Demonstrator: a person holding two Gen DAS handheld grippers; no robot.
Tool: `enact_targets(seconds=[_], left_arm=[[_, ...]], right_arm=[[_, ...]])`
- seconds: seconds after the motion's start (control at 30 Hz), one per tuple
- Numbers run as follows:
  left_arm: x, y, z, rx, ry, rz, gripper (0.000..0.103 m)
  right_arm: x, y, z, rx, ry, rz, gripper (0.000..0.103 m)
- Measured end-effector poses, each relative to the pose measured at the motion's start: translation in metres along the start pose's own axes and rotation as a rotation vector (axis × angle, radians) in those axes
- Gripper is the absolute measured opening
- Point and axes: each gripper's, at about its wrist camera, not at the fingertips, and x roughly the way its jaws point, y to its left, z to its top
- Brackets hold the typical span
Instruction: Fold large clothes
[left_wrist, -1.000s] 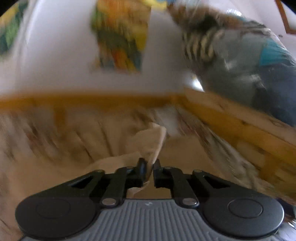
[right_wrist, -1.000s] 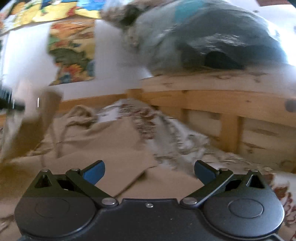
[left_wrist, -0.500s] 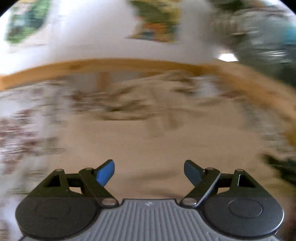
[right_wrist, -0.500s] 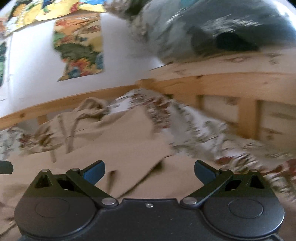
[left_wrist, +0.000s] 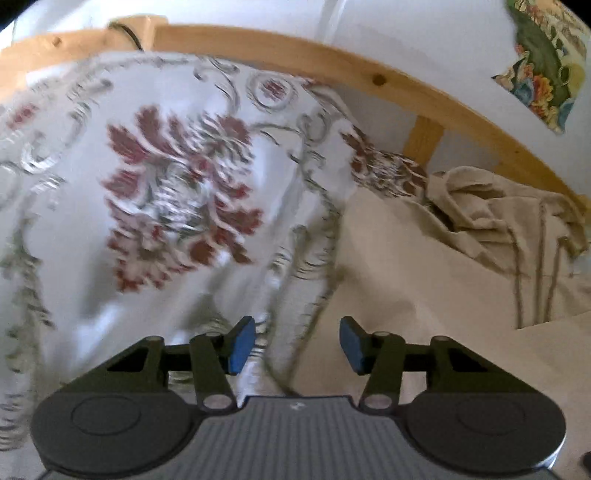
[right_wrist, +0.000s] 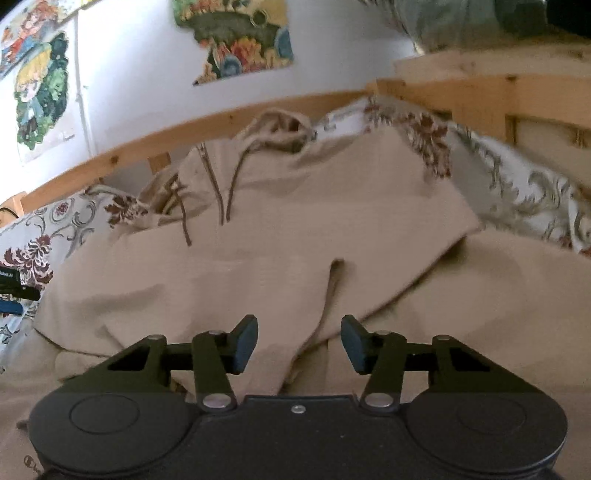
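Note:
A large beige hoodie (right_wrist: 295, 229) lies spread on the bed, hood and drawstrings toward the far wooden rail, with one sleeve folded across its body. My right gripper (right_wrist: 298, 343) is open and empty just above a crease in the fabric. In the left wrist view the hoodie (left_wrist: 461, 266) lies at the right. My left gripper (left_wrist: 297, 345) is open and empty over the hoodie's left edge, where it meets the floral sheet (left_wrist: 166, 192). The left gripper's tip shows at the left edge of the right wrist view (right_wrist: 14, 286).
A wooden bed rail (right_wrist: 184, 129) runs along the back and a slatted headboard (right_wrist: 498, 96) stands at the right. A heap of bedding (right_wrist: 480, 22) sits on top of it. Colourful posters (right_wrist: 240, 40) hang on the white wall.
My left gripper let go of the beige fabric, opened, and swung left to the hoodie's edge. My right gripper stayed open, moved closer to the hoodie, and its jaws narrowed.

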Motion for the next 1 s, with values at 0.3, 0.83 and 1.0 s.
enact_targets(seconds=[0.3,0.83,1.0], left_arm=[[0.008,-0.029,-0.011,0.047,-0.023,0.117,0.0],[-0.01,-0.041,0.036,0.047,-0.111,0.217,0.081],[-0.007,-0.101,0.103,0.17,-0.162,0.133,0.095]], right_arm=[[0.009,0.001,-0.009,0.016,0.061,0.043,0.013],[0.002,-0.001,-0.008,-0.01,0.036,0.005,0.037],[-0.012,0.005,-0.003,-0.05,-0.037,0.026,0.072]])
